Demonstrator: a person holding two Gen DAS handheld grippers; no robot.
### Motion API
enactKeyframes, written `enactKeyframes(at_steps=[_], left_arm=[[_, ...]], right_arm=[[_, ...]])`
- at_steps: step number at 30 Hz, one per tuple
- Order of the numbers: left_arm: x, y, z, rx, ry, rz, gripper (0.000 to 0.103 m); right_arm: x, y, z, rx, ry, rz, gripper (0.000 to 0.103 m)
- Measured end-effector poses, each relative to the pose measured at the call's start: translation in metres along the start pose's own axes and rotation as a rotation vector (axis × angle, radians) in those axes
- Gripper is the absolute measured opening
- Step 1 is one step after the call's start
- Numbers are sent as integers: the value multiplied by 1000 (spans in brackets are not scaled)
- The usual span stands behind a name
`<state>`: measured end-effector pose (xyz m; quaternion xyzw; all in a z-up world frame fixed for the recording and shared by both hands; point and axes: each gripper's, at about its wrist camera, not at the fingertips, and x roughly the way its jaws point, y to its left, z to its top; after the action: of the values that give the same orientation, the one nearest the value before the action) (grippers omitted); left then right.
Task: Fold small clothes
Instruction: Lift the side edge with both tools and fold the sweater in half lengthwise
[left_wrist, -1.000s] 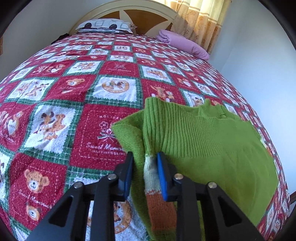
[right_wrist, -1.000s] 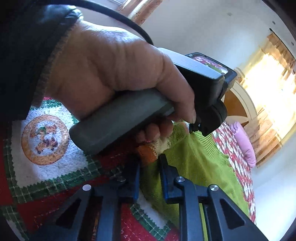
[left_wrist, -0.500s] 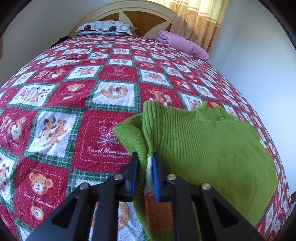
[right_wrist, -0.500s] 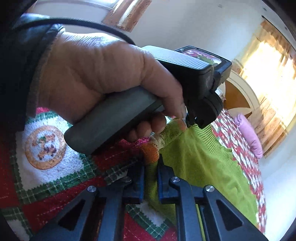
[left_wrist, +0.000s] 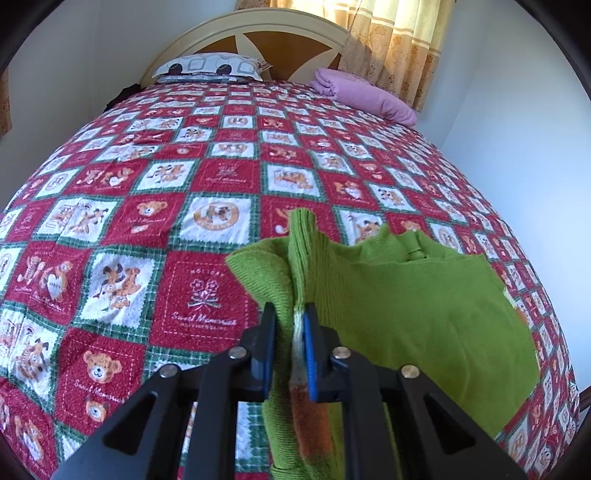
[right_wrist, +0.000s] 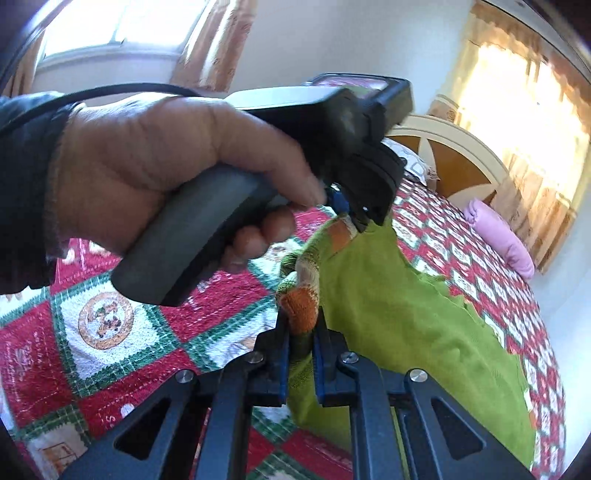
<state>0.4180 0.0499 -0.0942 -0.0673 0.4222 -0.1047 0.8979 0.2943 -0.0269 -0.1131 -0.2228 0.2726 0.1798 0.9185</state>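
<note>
A small green knit sweater (left_wrist: 406, 302) with an orange and white striped hem lies on the quilted bed (left_wrist: 147, 221), its near edge lifted. My left gripper (left_wrist: 288, 314) is shut on that edge, the ribbed cloth bunched up between its pads. In the right wrist view my right gripper (right_wrist: 301, 325) is shut on the orange striped hem of the sweater (right_wrist: 388, 314). Just ahead of it a person's hand (right_wrist: 147, 177) holds the left gripper (right_wrist: 351, 216), which pinches the same edge a little further along.
The red, green and white bear-pattern quilt covers the whole bed. A patterned pillow (left_wrist: 210, 68) and a folded pink blanket (left_wrist: 365, 92) lie by the headboard (left_wrist: 258, 33). Curtains (left_wrist: 399, 48) hang behind, and a white wall (left_wrist: 517, 129) runs along the bed's right side.
Both grippers closed onto the sweater's near edge and rose with it. The edge now hangs off the quilt and bunches up, and the right gripper has rolled.
</note>
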Motion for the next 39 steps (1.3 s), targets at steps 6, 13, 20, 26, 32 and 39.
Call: enactKeyframes(at_steps=[6, 13, 20, 26, 32, 39], left_arm=[[-7, -14, 8, -29, 7, -1, 14], [-16, -46, 16, -20, 1, -22, 14], [-17, -79, 22, -13, -5, -30, 14], [-14, -115, 30, 11, -12, -72, 14], [-8, -146, 31, 38, -8, -98, 14], [-2, -176, 30, 76, 2, -118, 14]], right_arm=[[-10, -28, -8, 108, -6, 32, 9], [-20, -60, -21, 219, -23, 59, 9], [-31, -85, -35, 307, -37, 87, 9], [-46, -118, -53, 419, -45, 104, 9], [-62, -136, -67, 461, -49, 86, 9], [-73, -157, -87, 504, -44, 89, 9]])
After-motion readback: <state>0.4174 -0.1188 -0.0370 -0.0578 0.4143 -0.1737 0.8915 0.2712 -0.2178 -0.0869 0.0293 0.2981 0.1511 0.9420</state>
